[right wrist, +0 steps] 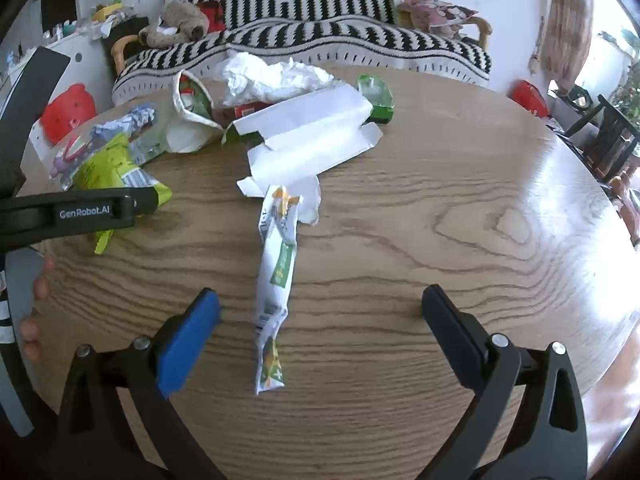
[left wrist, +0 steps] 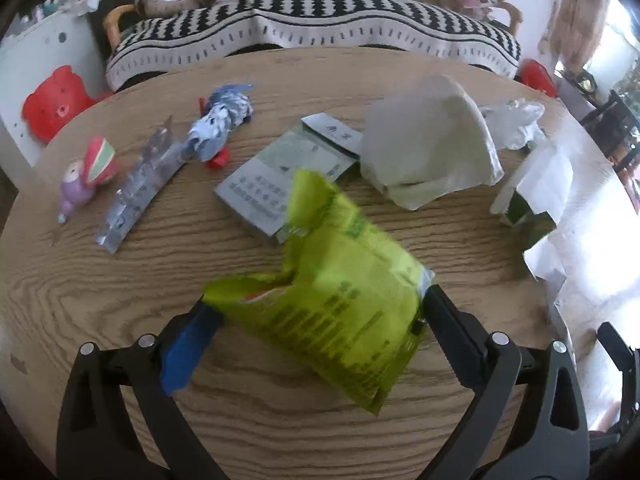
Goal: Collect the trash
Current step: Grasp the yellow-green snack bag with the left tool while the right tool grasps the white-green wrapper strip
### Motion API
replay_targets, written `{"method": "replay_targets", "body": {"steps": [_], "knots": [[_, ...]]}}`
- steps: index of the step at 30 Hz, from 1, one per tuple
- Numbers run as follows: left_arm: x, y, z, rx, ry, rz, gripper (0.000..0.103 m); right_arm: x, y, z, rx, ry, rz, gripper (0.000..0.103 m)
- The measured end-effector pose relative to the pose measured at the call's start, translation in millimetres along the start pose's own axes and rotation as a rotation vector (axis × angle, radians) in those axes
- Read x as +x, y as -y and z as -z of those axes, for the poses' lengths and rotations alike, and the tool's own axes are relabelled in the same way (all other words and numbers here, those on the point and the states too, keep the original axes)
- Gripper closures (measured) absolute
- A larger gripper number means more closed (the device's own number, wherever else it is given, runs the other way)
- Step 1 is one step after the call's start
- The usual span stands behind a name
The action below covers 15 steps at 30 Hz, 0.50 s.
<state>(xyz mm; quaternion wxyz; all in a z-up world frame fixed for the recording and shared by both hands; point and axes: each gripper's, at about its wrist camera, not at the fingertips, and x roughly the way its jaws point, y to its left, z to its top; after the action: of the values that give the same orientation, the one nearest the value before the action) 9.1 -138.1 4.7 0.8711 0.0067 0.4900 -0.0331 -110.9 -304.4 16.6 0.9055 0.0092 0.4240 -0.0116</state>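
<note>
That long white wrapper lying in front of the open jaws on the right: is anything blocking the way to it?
Nothing visible. The long white wrapper lies alone on bare table, its near end between the right gripper's open jaws. The other trash sits farther back.

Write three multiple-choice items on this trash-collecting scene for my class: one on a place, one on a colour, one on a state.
1. Where does the long white wrapper lie?
A. between the right claw's fingers
B. on the sofa
C. under the red toy

2. What colour is the bag at the left claw?
A. red
B. yellow-green
C. black

3. How does the right claw stand?
A. shut on tissue
B. shut on a box
C. open

Answers: 1 A, it lies on the table between the spread fingers; 2 B, the right wrist view shows the same tint; 3 C, the fingers stand wide apart, touching nothing.
</note>
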Motion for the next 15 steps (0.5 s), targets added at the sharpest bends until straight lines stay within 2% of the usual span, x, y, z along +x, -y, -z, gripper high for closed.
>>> {"method": "replay_targets", "body": {"steps": [8, 9, 10, 11, 12, 13, 14, 15], "knots": [[2, -18, -1, -0.01, 0.026, 0.005, 0.006, 3, -1, -3, -0.009, 0.006, -0.009, 0.005], [1, -19, 0, -0.008, 0.039, 0.015, 0.009, 3, -2, -3, -0.015, 0.004, -0.017, 0.005], [0, -20, 0, -0.002, 0.05, 0.02, 0.025, 2, -3, -2, -0.023, 0.006, -0.027, 0.006], [-3, -19, 0, 0.021, 0.07, 0.009, 0.035, 0, -5, -1, -0.034, 0.017, -0.039, 0.015], [-4, -19, 1, 0.032, 0.078, 0.007, 0.052, -3, -6, -1, -0.043, 0.034, -0.045, 0.024], [-6, -21, 2, 0.034, 0.081, 0.019, 0.057, -6, -6, -3, -0.035, 0.045, -0.041, 0.053], [-7, -25, 4, 0.026, 0.083, 0.044, 0.058, -6, -6, -3, -0.023, 0.043, -0.044, 0.077], [-8, -27, 5, 0.02, 0.083, 0.052, 0.06, -6, -6, -2, -0.013, 0.041, -0.049, 0.079]]}}
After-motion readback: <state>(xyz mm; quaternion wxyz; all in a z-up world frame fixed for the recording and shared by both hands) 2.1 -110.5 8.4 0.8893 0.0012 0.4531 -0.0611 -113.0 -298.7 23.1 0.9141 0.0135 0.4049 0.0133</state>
